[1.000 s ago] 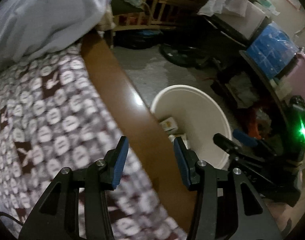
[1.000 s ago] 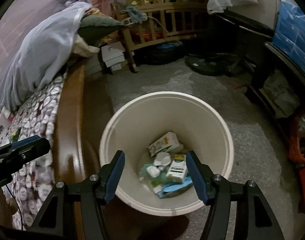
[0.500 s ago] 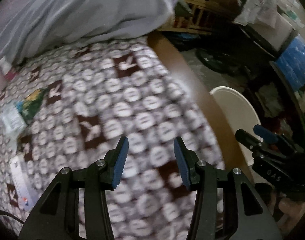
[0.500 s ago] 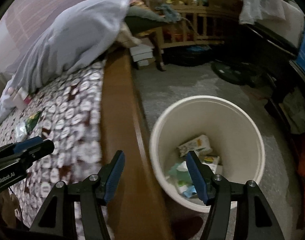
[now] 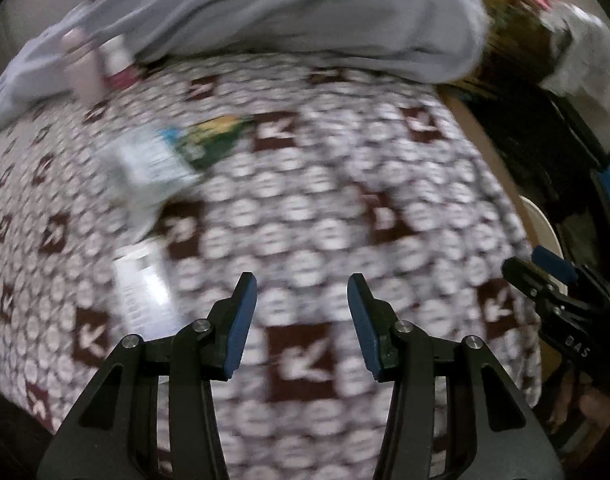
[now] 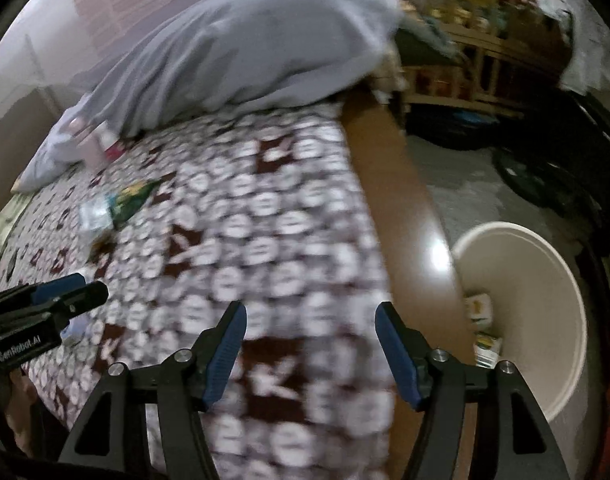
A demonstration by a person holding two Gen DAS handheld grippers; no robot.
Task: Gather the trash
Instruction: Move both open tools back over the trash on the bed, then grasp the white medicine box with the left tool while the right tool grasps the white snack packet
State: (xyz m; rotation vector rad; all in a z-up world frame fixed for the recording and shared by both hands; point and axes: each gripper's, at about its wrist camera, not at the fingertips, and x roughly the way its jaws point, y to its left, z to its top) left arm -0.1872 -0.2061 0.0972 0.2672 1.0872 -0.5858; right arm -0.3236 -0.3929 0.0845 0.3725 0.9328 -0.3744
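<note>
both grippers empty — wrappers [image 5: 173, 152] on bedspread [image 5: 305, 208]

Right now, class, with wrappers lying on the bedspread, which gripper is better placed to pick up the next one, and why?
Probably the left gripper. It is open and empty, and the white wrapper lies just beside it, the green wrapper beyond. The right gripper, also open and empty, sits nearer the bin, farther from them.

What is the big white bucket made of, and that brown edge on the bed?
White bucket: probably plastic, with smooth, plain, thin walls. Brown bed edge: looks like varnished wood, or a wood-look coating; a bright glare spot shows it is glossy.
</note>
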